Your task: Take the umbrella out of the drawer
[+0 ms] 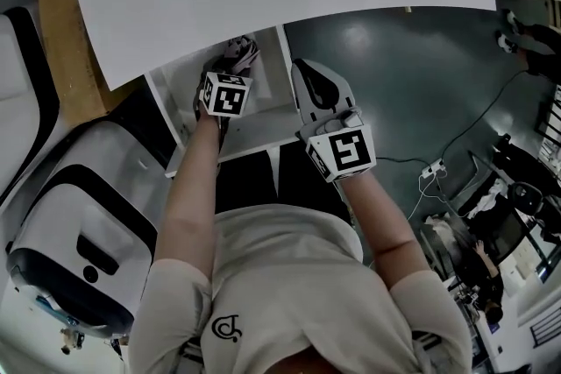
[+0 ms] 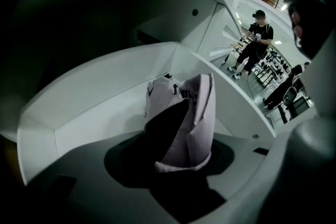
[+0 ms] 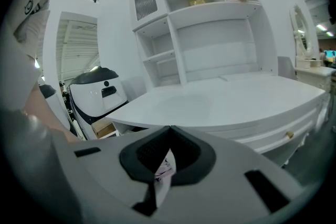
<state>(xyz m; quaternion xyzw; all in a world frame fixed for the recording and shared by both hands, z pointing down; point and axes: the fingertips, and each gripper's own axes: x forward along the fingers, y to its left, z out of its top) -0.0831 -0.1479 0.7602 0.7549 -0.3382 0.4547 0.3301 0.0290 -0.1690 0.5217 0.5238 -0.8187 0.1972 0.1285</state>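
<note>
Lifting should go straight up: left gripper (image 2: 178, 173), clamped on the umbrella (image 2: 181, 118) standing mid-frame in the drawer (image 2: 105, 97), must clear its walls; right gripper (image 3: 168, 132), lower centre, pinches a white slip (image 3: 165, 170).

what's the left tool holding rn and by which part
The left tool grips the folded umbrella by its near end; the rest is inside the open drawer.
</note>
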